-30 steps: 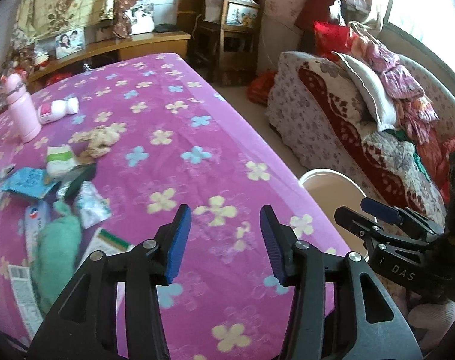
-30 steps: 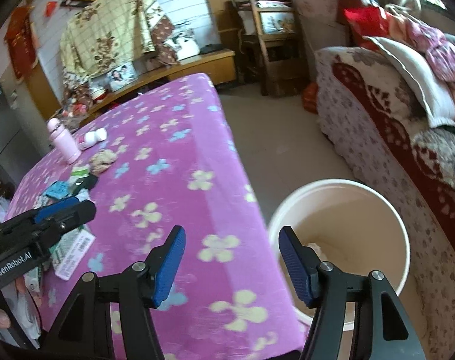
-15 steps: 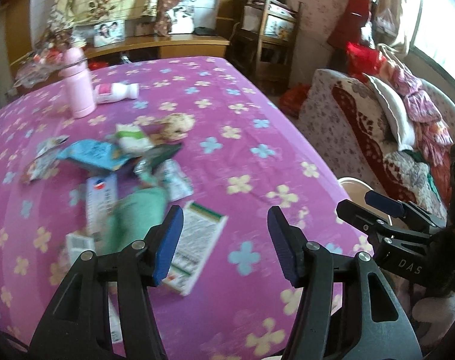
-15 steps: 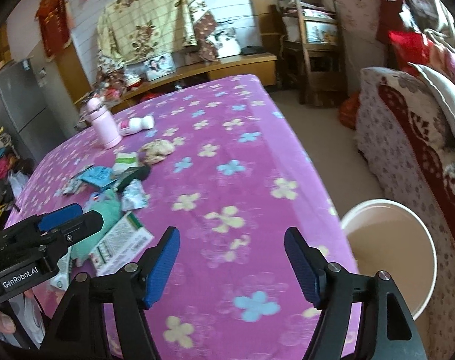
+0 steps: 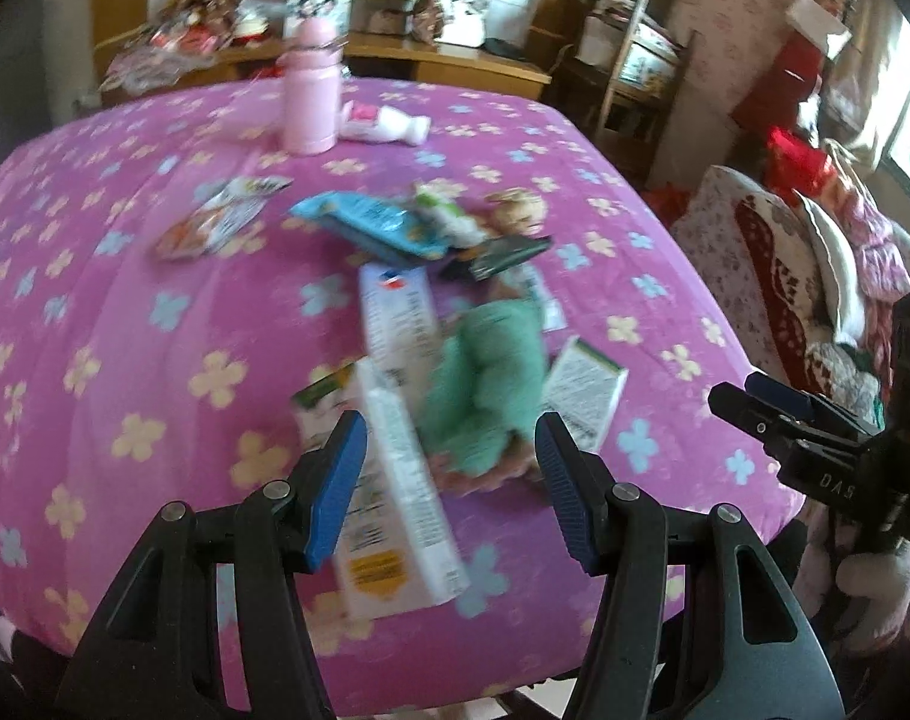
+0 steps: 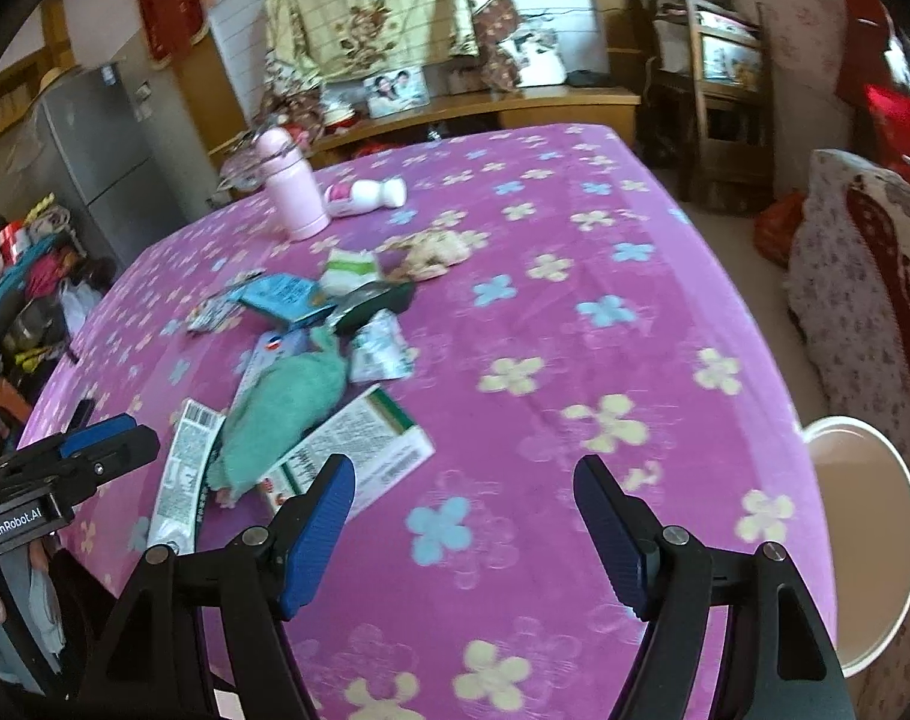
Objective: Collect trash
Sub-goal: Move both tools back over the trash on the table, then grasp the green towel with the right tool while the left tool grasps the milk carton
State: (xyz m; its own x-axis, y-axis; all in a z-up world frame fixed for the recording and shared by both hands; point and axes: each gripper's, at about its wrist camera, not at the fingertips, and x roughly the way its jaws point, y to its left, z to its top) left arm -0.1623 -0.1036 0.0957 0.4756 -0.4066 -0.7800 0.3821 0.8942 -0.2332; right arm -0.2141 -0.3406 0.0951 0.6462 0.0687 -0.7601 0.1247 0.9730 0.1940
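A pile of trash lies on the pink flowered tablecloth (image 5: 155, 312): a green cloth (image 5: 485, 372) (image 6: 287, 402), flattened white cartons (image 5: 395, 480) (image 6: 359, 450), a blue packet (image 5: 371, 222) (image 6: 281, 294), a dark wrapper (image 6: 371, 300) and a crumpled tissue ball (image 5: 515, 210) (image 6: 437, 249). My left gripper (image 5: 449, 450) hangs open just above the near cartons and green cloth, gripping nothing. Over bare cloth to the pile's right, my right gripper (image 6: 464, 480) is open and empty. A cream bucket (image 6: 863, 540) stands on the floor by the table's right edge.
At the table's far side stand a pink bottle (image 5: 308, 96) (image 6: 290, 186) and a small white bottle (image 6: 368, 195) lying flat. A patterned sofa (image 5: 773, 276) runs along the right, a wooden chair (image 6: 713, 120) and sideboard (image 6: 485, 108) behind, a grey fridge (image 6: 95, 150) at left.
Both views have swung left, away from the bucket and table edge, onto the trash pile. Both grippers' jaws stand wider than a second ago.
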